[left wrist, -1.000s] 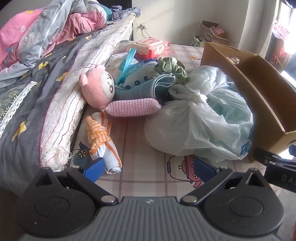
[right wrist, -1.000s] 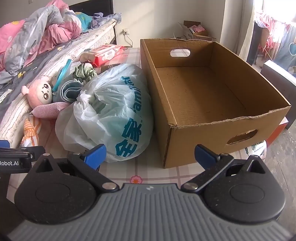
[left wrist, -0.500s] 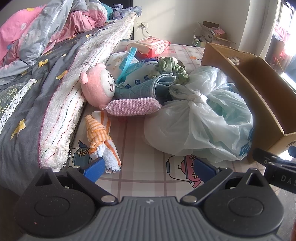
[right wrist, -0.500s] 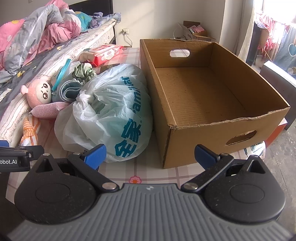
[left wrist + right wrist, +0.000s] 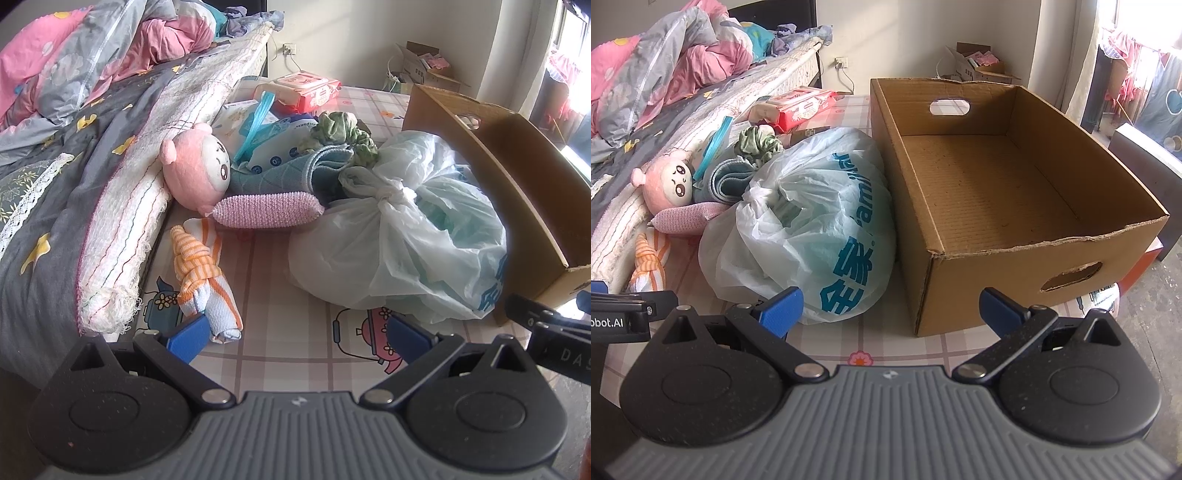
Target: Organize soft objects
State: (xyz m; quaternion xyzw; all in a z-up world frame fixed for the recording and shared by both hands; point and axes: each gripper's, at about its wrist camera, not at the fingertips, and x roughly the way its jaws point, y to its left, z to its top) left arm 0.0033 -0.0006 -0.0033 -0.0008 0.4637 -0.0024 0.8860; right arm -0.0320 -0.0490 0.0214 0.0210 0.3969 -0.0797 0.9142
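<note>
From the left wrist view: left gripper low over the checked tabletop, jaws wide apart and empty, blue fingertips just beside the end of a rolled orange-striped cloth. Beyond it, a pink plush doll leaning on the edge of the bed, touching a pink knitted roll, with a folded teal towel and a crumpled green cloth behind. Tied plastic bag bulging at right, pressed against the wall of the cardboard box; a pack of wipes farther back. From the right wrist view: right gripper also spread open, holding nothing, aimed between the bag and the box, whose floor shows bare. Left gripper's side visible at the far left edge. Likely light and yielding throughout: striped cloth apt to unroll unless pinched across its middle; plush best taken at the head or body, compressing easily; knitted roll graspable across its width. Bag probably the bulkiest, slick film prone to slipping, so the knot on top looks the surest hold. Nothing fragile apparent among the soft pile.
</note>
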